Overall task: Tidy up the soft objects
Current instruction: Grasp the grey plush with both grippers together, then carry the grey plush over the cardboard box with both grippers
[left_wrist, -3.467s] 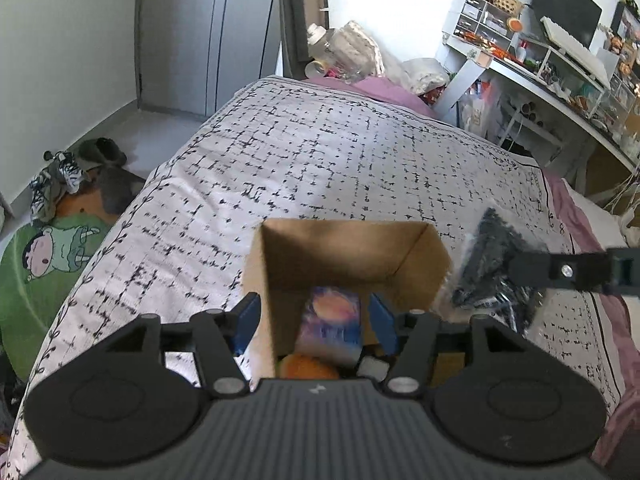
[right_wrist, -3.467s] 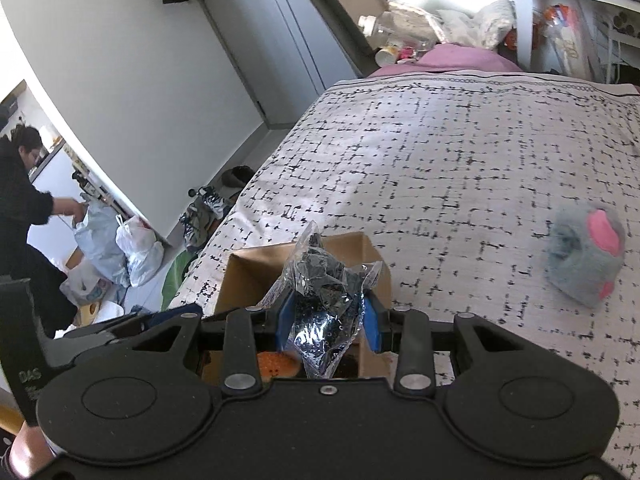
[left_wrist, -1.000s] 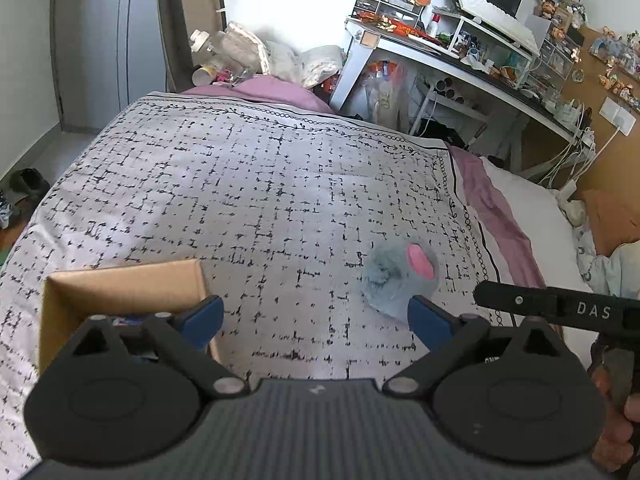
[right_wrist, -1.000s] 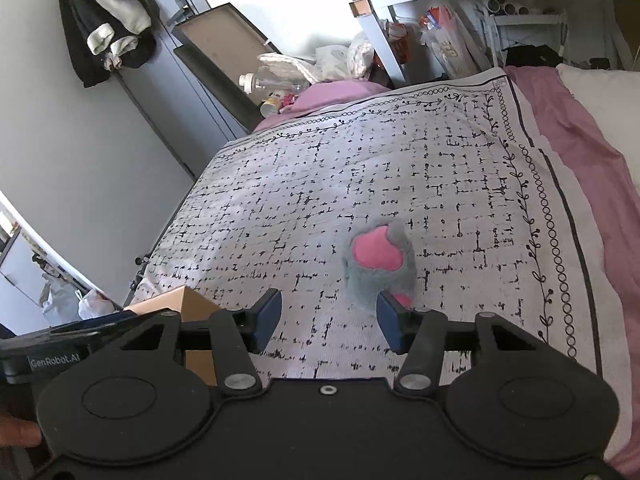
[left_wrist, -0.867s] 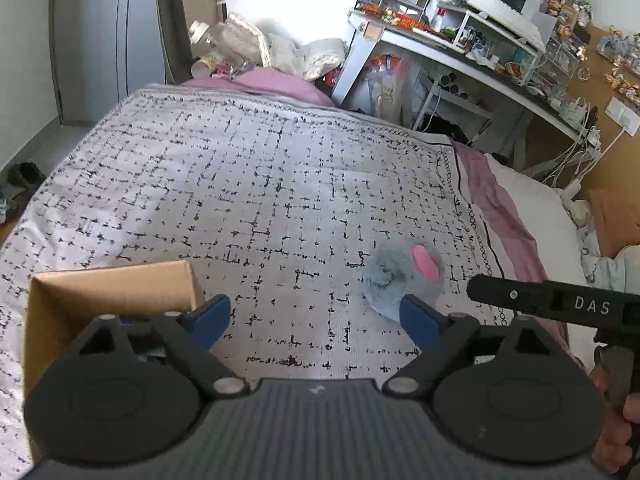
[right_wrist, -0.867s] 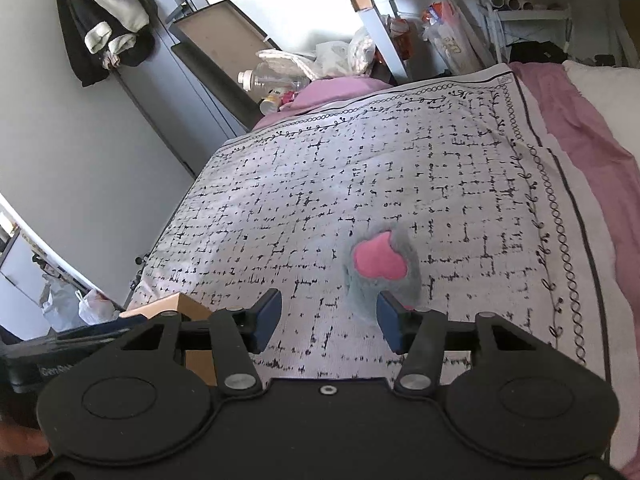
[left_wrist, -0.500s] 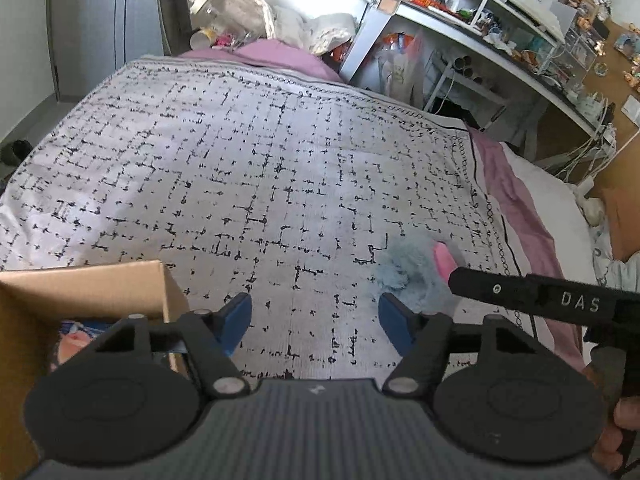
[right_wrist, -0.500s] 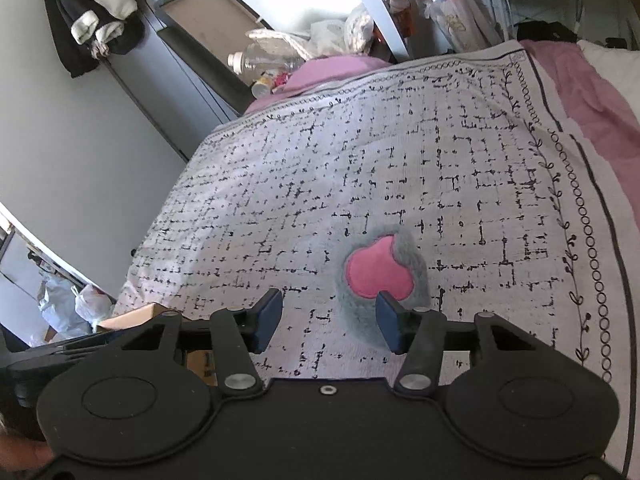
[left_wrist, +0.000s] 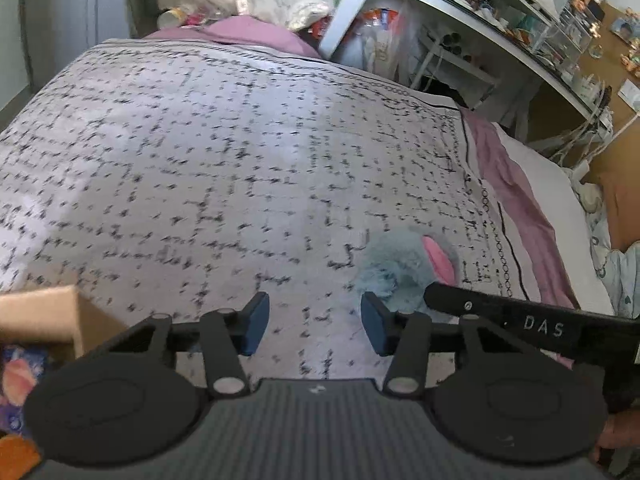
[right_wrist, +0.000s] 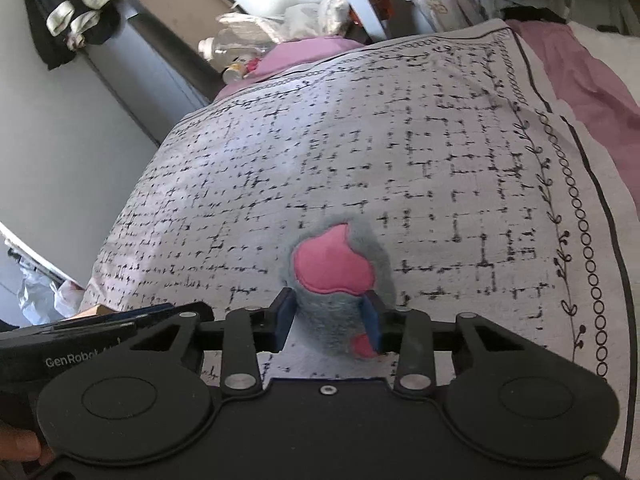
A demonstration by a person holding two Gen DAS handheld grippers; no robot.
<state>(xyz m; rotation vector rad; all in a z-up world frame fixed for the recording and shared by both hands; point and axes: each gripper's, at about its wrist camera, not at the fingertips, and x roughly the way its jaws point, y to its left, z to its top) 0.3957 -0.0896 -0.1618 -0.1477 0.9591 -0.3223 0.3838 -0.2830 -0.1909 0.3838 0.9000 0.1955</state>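
A grey fluffy plush with a pink ear lies on the patterned bedspread. My right gripper sits around the plush, one blue pad on each side, touching the fur; the jaws look partly closed on it. In the left wrist view the plush lies just right of my left gripper, which is open and empty over the bedspread. The right gripper's black body crosses in front of the plush. A cardboard box with soft items inside sits at the lower left.
A purple blanket lies along the bed's right side. A cluttered white desk stands beyond the bed. Bottles and bags pile at the bed's far end, by a grey wardrobe.
The right gripper let go of a bagged item over the box, moved to the plush and narrowed around it. The left gripper swung right from the box and narrowed its opening.
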